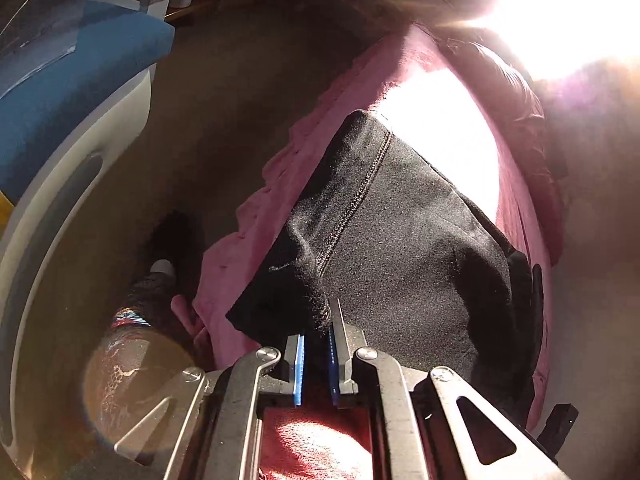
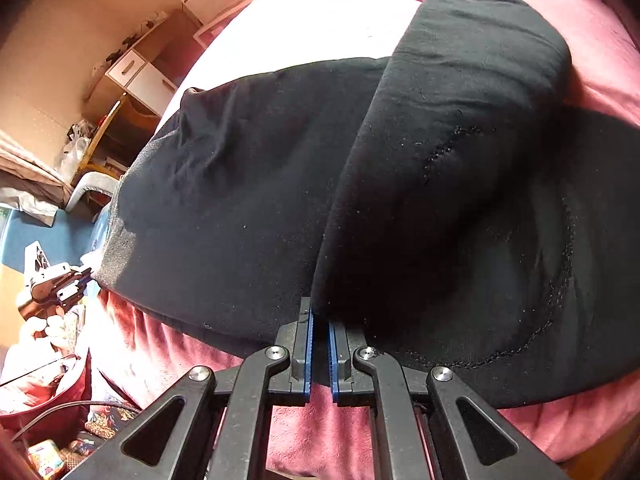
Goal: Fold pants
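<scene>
Black pants [image 1: 400, 240] lie on a pink blanket [image 1: 256, 240] covering a bed. In the left wrist view my left gripper [image 1: 319, 320] pinches the frayed hem at the near corner between its blue pads, and the cloth tents up toward it. In the right wrist view the pants [image 2: 240, 200] spread across the blanket [image 2: 320, 420], with one layer [image 2: 460, 100] doubled over toward the upper right. My right gripper [image 2: 319, 314] is shut on the near edge of that doubled layer. The left gripper [image 2: 82, 274] shows at the far left, at the pants' other corner, with a hand [image 2: 40, 328] behind it.
A blue and white seat [image 1: 60, 100] stands left of the bed, with a person's foot [image 1: 160, 268] on the floor beside it. Strong sunlight washes out the bed's far side. A white drawer cabinet [image 2: 136, 72] and floor clutter [image 2: 44, 456] sit at the left.
</scene>
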Demonstrator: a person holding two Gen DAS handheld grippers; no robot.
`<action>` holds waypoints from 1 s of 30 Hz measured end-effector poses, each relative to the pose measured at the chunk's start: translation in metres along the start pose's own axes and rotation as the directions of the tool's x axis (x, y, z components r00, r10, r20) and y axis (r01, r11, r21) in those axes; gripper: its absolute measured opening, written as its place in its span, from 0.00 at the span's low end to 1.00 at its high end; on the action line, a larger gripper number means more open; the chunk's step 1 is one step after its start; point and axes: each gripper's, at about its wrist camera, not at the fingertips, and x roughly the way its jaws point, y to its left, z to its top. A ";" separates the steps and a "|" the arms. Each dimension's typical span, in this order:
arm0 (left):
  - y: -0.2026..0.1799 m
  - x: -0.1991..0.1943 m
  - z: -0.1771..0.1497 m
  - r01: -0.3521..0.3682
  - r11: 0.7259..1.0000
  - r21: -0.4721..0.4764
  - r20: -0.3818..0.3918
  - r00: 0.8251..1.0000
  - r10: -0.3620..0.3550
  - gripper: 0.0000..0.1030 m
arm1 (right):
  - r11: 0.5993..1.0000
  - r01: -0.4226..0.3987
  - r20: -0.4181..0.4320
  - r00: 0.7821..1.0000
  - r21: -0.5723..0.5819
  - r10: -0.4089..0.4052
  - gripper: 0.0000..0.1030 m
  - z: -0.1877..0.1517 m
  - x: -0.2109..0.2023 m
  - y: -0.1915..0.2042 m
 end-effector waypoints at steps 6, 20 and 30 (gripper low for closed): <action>0.001 0.006 0.009 -0.135 0.991 -0.025 -0.020 0.991 0.134 0.33 | 0.999 -0.029 -0.022 0.999 0.035 0.030 0.10 0.005 -0.001 -0.012; -0.111 -0.033 -0.009 -0.065 0.943 0.327 0.136 0.991 0.022 0.34 | 0.990 0.088 0.203 0.973 0.112 -0.109 0.40 0.084 -0.100 -0.053; -0.232 0.050 -0.101 0.195 0.671 0.715 -0.202 0.977 -0.068 0.34 | 0.945 0.279 0.127 0.945 0.169 -0.301 0.65 0.215 -0.038 -0.066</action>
